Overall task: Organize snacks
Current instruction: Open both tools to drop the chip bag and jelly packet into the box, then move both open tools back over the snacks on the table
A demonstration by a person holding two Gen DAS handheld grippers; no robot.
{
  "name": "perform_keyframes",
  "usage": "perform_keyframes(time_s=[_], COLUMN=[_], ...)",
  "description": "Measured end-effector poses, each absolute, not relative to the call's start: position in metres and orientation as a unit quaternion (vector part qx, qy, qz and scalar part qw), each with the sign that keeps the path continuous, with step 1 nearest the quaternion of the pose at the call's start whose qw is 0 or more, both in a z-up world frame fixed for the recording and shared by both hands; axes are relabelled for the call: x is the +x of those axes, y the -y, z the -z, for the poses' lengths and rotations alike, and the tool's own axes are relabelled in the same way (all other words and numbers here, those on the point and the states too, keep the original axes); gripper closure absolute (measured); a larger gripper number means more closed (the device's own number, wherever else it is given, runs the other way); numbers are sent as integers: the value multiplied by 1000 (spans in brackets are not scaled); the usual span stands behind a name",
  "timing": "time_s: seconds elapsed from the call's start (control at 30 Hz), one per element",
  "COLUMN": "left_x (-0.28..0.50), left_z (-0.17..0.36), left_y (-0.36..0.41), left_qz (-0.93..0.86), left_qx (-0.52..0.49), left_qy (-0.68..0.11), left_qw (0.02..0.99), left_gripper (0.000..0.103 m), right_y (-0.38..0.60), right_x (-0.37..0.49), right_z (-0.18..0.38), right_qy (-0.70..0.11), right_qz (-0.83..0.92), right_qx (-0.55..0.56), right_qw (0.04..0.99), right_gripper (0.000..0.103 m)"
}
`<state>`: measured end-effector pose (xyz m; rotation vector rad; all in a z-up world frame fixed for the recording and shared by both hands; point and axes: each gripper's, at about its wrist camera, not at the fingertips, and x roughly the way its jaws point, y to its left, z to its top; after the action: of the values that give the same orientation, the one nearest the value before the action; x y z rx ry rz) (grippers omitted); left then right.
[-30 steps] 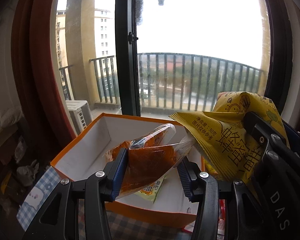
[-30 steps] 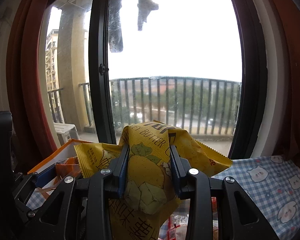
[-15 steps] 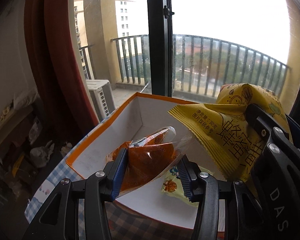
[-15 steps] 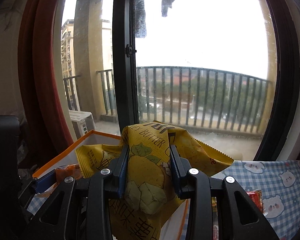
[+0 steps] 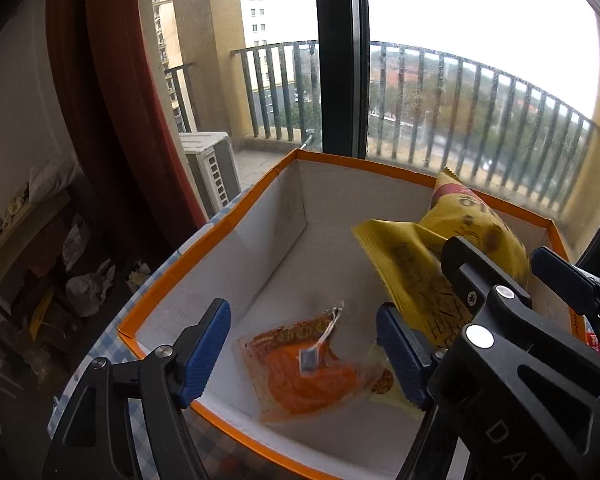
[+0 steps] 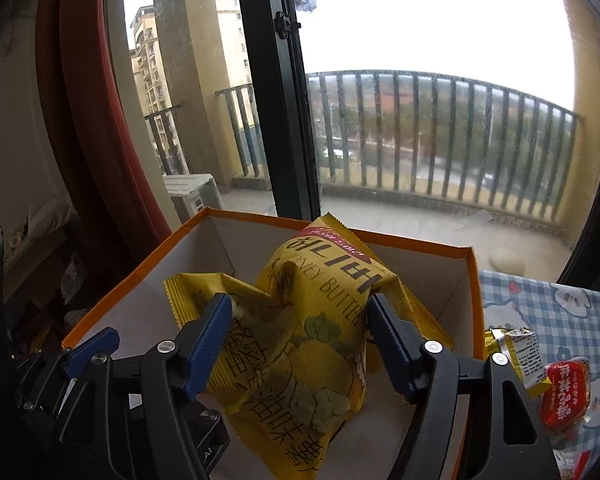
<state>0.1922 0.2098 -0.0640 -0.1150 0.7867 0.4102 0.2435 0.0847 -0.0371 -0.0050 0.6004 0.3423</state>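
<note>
Both my tongs have just been opening over the orange-rimmed box [image 5: 204,236]: left tongs [image 5: 302,354] wide, the orange snack packet [image 5: 304,372] dropped inside below them, right tongs [image 6: 298,344] wide, the yellow honey-butter bag [image 6: 312,344] standing lengthwise between them.

We have an open-topped orange-rimmed box [image 5: 204,232] below us, its white floor bare toward ten o'clock. The orange packet [image 5: 304,368] lies at six between the left gripper's [image 5: 304,344] parted jaws. At two o'clock the yellow bag [image 6: 300,344] and the right gripper [image 6: 300,320] crowd the passage. The window [image 5: 342,56] bars twelve.
</note>
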Motion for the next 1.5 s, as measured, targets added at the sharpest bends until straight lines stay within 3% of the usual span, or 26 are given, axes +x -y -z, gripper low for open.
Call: perform_keyframes(time_s=[0.17, 0.3, 0.73, 1.5], left_x=[191, 188, 153, 89], left_z=[57, 57, 37, 2], left_y=[-208, -209, -193, -103], left_qz=[-198, -193, -142, -56], left_qx=[-62, -60, -89, -44], left_qy=[-377, -378, -368, -293], left_qw=[903, 903, 915, 953], left_gripper=[8, 6, 2, 2], right_y=[-87, -86, -67, 14], right_x=[245, 244, 205, 124], right_z=[37, 36, 17, -17], right_qy=[-311, -321, -303, -253], right_qz=[-171, -178, -190, -148], right_qx=[-2, -3, 7, -15], right_qw=[935, 930, 934, 956], right_gripper=[15, 11, 10, 10])
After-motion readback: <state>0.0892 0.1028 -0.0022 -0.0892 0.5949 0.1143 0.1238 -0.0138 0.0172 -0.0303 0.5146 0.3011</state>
